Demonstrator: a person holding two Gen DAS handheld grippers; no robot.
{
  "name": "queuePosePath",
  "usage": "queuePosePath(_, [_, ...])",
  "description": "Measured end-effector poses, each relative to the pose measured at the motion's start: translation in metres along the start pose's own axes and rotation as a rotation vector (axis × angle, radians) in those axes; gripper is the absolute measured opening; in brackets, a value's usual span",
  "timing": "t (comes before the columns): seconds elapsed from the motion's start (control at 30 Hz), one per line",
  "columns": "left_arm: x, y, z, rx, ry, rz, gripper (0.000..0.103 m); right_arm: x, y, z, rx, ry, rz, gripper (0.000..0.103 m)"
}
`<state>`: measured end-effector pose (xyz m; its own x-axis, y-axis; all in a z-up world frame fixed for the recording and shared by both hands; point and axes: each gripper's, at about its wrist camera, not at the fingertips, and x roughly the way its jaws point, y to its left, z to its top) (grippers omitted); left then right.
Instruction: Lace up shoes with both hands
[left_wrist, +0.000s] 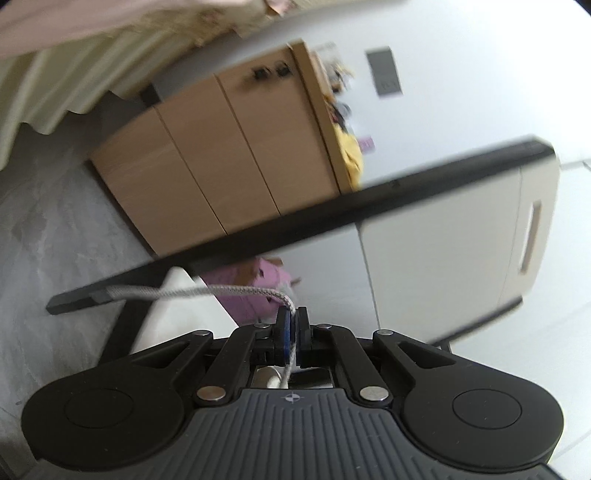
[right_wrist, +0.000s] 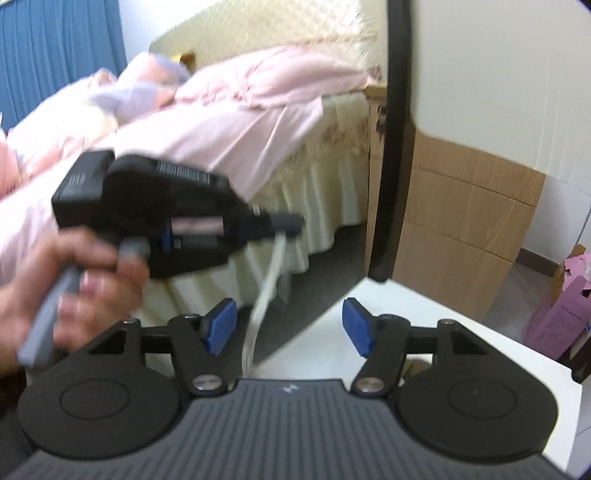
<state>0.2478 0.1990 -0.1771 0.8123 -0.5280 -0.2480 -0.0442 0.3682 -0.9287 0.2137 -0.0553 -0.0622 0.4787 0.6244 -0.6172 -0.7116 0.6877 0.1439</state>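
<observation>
Shoelace (left_wrist: 192, 292) pinched in left gripper (left_wrist: 292, 325); right gripper (right_wrist: 290, 325) spread wide, empty.

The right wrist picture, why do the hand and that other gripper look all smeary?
Right wrist view: the hand and left gripper are motion-blurred, while the right gripper stays sharp. Left wrist view: the cabinet behind is soft and fisheye-bent; the shoelace is clear.

Grey woven lace (left_wrist: 192, 292) (pink bedding (right_wrist: 221, 125))

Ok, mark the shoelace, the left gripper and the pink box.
shoelace (left_wrist: 207, 291), left wrist view, grey braided stretch.
left gripper (right_wrist: 291, 221), right wrist view, its closed fingertips.
pink box (right_wrist: 554, 317), right wrist view, its front face.
</observation>
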Motion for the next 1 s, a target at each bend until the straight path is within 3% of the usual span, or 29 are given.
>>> queuePosePath(0.07, [0.004,-0.007,-0.005,0.034,0.028,-0.019,0.003,0.002,-0.002,0.003,0.032,-0.021,-0.005,0.059])
queuePosePath(0.13, [0.008,-0.013,-0.010,0.064,0.054,-0.036,0.003,0.007,-0.002,0.005,0.049,-0.026,-0.014,0.042])
queuePosePath(0.17, [0.008,-0.014,-0.011,0.067,0.060,-0.042,0.003,0.009,-0.002,0.006,0.056,-0.029,-0.018,0.038])
queuePosePath(0.2, [0.009,-0.014,-0.012,0.067,0.061,-0.047,0.003,0.011,-0.002,0.006,0.062,-0.034,-0.022,0.025])
queuePosePath(0.23, [0.008,-0.014,-0.011,0.063,0.060,-0.046,0.003,0.012,-0.001,0.007,0.068,-0.036,-0.018,0.005])
queuePosePath(0.57, [-0.025,0.013,0.013,-0.080,-0.081,-0.039,0.003,0.018,0.010,0.003,-0.012,0.035,0.028,0.004])
queuePosePath(1.0, [-0.056,0.019,0.035,-0.108,-0.192,-0.010,0.003,0.035,0.019,-0.012,-0.112,0.172,0.037,0.004])
